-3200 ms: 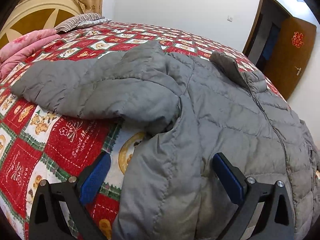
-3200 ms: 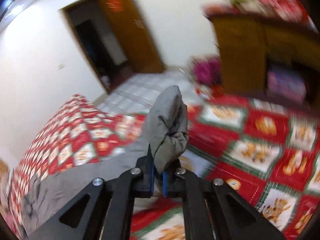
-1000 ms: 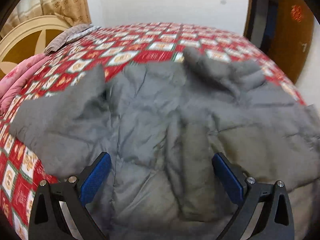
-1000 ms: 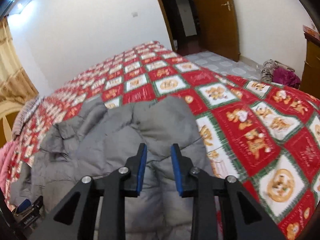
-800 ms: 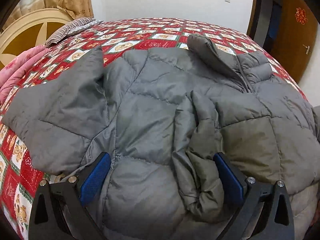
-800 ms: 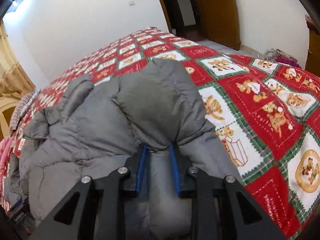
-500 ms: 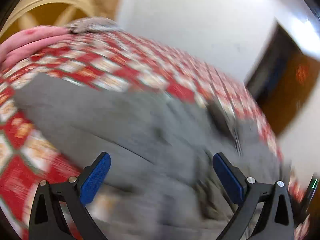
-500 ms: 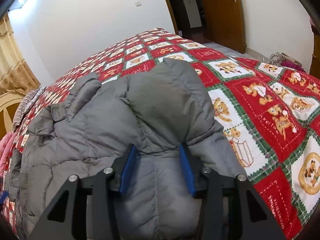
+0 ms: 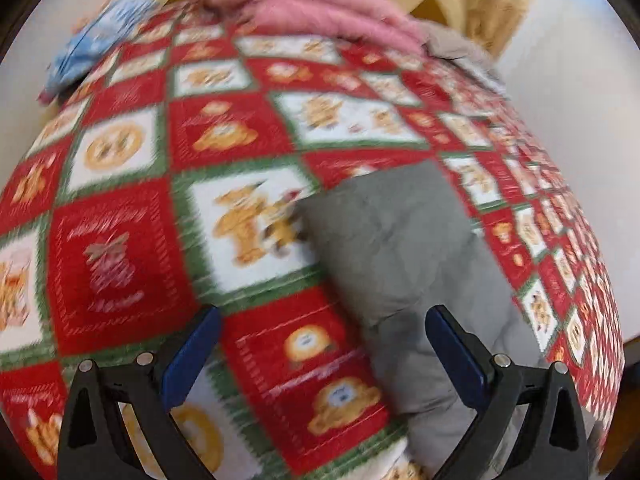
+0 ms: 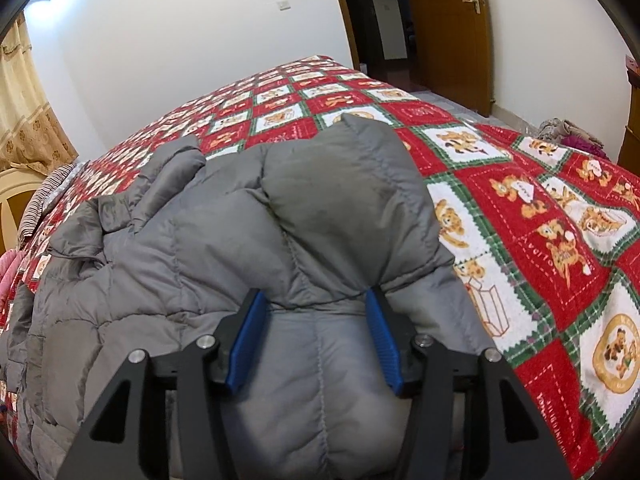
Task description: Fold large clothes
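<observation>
Right view, mine alone: grey puffer jacket (image 10: 224,248) heaped on the quilt (image 10: 540,216); my right gripper (image 10: 316,336) opening, folded sleeve between its pads. Left view: my left gripper (image 9: 320,356) spread wide, empty, over a sleeve end (image 9: 392,240); bare quilt leftward.

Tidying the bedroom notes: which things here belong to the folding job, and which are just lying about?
Job:
- grey puffer jacket
- right gripper, jaws opening around a sleeve
- left gripper, jaws wide

Lying about:
- pink blanket
- clothes pile on the floor
</observation>
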A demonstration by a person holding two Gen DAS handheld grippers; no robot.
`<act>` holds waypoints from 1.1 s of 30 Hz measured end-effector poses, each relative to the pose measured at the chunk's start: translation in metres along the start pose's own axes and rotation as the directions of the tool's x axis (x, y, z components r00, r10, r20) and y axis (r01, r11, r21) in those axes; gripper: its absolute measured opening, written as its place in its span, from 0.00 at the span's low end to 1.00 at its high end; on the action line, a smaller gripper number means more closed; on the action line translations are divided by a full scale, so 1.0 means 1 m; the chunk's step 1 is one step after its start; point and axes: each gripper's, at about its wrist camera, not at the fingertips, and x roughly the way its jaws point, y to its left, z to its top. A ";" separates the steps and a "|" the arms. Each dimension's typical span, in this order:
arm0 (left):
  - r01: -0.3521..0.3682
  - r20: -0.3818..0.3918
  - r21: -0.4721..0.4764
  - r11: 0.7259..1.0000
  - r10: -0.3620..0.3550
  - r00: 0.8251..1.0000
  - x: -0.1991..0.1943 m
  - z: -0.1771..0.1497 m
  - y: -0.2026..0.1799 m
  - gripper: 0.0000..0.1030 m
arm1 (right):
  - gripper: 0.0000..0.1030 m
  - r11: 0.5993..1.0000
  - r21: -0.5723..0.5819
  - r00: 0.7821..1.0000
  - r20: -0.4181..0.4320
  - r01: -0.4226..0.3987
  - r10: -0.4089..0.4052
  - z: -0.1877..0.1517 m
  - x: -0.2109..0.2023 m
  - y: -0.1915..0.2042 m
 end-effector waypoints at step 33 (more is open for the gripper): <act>0.543 -0.054 0.703 0.459 -0.727 0.685 -0.231 -0.195 -0.192 0.06 | 0.55 0.999 0.024 0.999 0.012 -0.033 0.032 0.000 0.000 -0.004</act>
